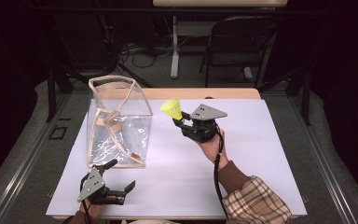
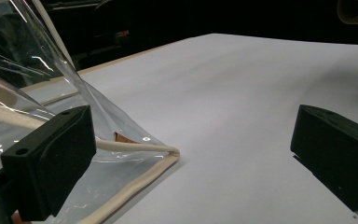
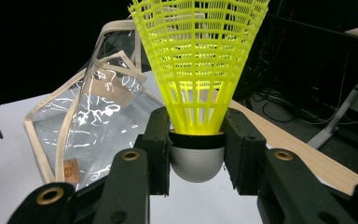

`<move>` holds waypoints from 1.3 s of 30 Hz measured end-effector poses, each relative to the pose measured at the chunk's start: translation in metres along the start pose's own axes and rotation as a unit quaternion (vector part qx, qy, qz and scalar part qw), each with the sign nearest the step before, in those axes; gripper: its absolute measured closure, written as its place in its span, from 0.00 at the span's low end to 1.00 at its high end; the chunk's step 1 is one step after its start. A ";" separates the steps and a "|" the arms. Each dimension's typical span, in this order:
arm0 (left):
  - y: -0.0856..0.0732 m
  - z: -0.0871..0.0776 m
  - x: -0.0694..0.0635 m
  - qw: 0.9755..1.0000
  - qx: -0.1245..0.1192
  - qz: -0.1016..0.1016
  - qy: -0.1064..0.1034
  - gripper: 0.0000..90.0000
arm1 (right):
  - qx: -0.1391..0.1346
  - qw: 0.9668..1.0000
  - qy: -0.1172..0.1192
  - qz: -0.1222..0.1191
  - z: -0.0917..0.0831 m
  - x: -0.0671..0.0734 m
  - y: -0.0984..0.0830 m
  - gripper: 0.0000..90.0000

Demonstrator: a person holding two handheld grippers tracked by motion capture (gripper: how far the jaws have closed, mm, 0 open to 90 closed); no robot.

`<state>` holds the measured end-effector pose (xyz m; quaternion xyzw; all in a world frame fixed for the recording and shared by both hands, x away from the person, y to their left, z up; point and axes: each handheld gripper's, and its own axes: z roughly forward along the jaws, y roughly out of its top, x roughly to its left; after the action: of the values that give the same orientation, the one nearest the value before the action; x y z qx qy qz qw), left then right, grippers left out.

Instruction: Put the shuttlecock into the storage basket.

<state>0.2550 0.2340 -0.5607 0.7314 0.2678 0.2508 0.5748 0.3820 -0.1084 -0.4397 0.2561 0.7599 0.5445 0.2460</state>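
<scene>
While I hold the left gripper [image 1: 116, 179] low at the near-left corner of the white table [image 1: 261, 140], its jaws stand wide apart with nothing between them, one jaw just beside the bottom corner of the clear bag [image 1: 119, 123]. I judge the first risk here: the bag is thin, tape-edged plastic standing on its own, so a nudge from that jaw can tip it or fold the mouth shut. To the right of the bag, the right gripper [image 1: 179, 120] is clamped on the grey cork of the yellow shuttlecock [image 1: 172, 108], held above the table near the bag's upper edge. The cork is rounded and the pads meet it only at its sides, so I expect it can pivot or squirt out if I swing fast. The skirt can also catch the bag's rim and drag the bag over.
</scene>
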 end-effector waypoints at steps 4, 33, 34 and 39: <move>0.000 0.000 0.000 1.000 0.000 0.000 0.000 0.00 | -0.002 1.000 0.003 0.001 0.005 0.001 0.003 0.72; 0.000 0.000 0.001 1.000 -0.001 -0.004 0.000 0.00 | -0.009 1.000 0.013 0.006 0.025 -0.002 0.027 0.72; 0.000 0.000 0.001 1.000 -0.001 -0.004 -0.001 0.00 | -0.009 1.000 0.014 0.006 0.026 -0.002 0.028 0.72; 0.000 0.000 0.001 1.000 -0.002 -0.004 -0.001 0.00 | -0.010 1.000 0.016 0.006 0.031 -0.002 0.032 0.72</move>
<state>0.2554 0.2345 -0.5608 0.7294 0.2698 0.2482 0.5776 0.4073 -0.0791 -0.4182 0.2493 0.7569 0.5571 0.2335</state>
